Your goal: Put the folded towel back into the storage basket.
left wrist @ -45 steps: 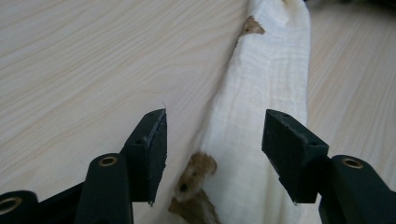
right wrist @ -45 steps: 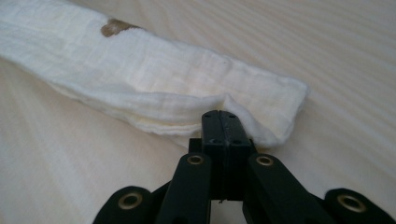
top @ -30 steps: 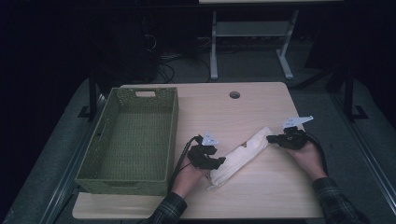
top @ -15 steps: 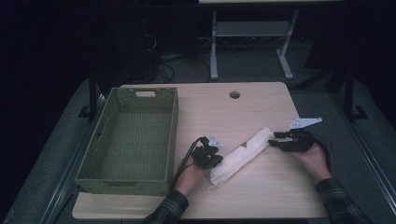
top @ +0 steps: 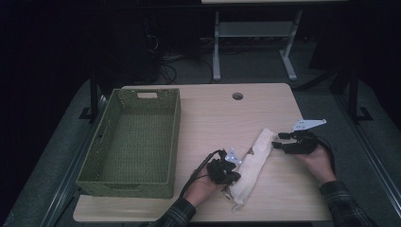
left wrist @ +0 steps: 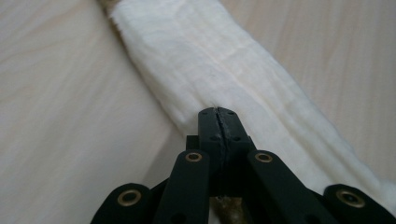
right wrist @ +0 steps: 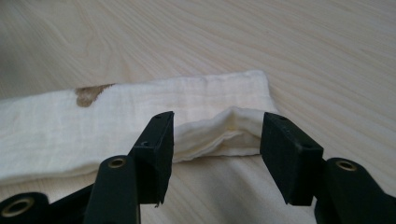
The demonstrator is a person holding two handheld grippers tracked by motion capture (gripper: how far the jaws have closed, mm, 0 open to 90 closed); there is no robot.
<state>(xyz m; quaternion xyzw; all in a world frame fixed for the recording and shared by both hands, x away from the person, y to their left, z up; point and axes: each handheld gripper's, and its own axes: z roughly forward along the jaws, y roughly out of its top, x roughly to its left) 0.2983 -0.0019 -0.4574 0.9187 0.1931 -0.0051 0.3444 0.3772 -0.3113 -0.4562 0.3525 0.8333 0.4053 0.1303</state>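
I have a cream cloth [top: 250,165] folded into a long narrow strip, lying slantwise on the bench [top: 208,118] from near-centre up toward the far right. It sits well right of the green woven basket [top: 137,142], which has nothing in it.

My left gripper [left wrist: 218,122] has its jaws pinched tight together on the cloth's edge near the strip's near end; in the left gripper view a little fabric bunches right at the tips. My right gripper [right wrist: 217,140] is at the far end of the strip with its jaws about half apart. They have just been opening, and the layered corner of the cloth lies between them untouched by either pad.

So I judge the lengthwise folds done and one end secured. What is left, I think, is taking the far end again, folding it shorter, and putting the cloth in the basket.
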